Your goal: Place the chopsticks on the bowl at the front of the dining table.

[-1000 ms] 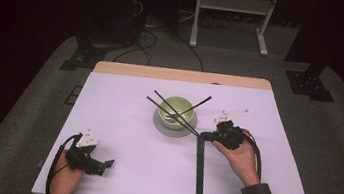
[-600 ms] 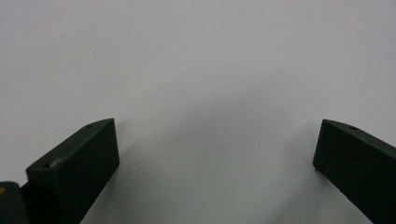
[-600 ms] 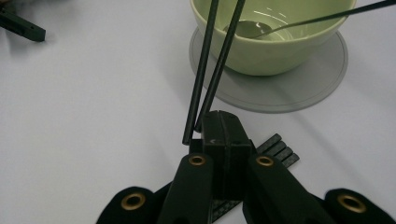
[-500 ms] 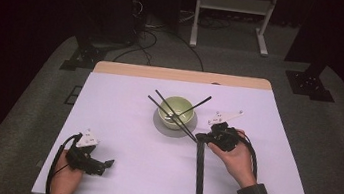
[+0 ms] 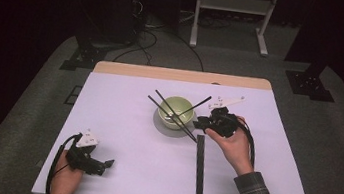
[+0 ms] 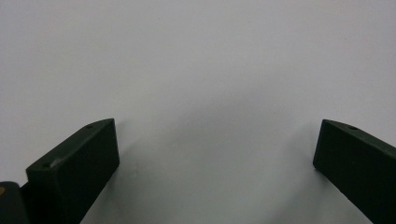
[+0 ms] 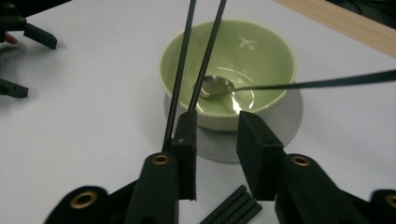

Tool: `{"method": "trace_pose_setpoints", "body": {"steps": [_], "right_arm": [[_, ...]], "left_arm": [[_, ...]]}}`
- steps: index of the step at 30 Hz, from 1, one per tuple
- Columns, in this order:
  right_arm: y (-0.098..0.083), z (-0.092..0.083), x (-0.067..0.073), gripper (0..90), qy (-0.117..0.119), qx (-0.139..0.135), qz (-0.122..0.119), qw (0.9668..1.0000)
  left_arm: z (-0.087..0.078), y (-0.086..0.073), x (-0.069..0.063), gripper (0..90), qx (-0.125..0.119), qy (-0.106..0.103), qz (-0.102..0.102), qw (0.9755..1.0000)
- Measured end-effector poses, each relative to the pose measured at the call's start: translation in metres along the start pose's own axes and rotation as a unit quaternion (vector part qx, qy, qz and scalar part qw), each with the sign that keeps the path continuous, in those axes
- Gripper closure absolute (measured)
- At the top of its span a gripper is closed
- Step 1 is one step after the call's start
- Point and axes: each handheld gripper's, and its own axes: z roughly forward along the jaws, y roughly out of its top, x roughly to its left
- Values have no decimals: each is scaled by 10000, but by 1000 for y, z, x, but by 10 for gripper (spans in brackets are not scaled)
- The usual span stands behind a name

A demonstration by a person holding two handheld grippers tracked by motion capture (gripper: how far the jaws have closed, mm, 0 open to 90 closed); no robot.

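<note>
Two chopsticks (image 7: pixel 187 70) beside right hand-held gripper (image 7: pixel 217 135), green bowl (image 7: pixel 229 70) just ahead

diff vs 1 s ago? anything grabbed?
The right tongs moved up and left, closing in on the bowl and the near ends of the chopsticks. Their jaws stand apart beside those ends in the right gripper view; nothing is gripped. The left tongs, the bowl, the spoon in it and the black strip stayed put.
</note>
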Motion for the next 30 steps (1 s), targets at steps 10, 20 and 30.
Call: {"method": "trace_pose_setpoints", "body": {"steps": [10, 20, 30], "right_arm": [[30, 17, -6, 491, -77, 44, 28, 10000], [56, 40, -6, 369, -85, 89, 9, 9999], [77, 72, -2, 359, 6, 139, -8, 9999]], "left_arm": [[0, 0, 0, 0, -3, -3, -9, 10000], [0, 0, 0, 0, -1, -2, -9, 10000], [0, 0, 0, 0, 10, -6, -6, 10000]]}}
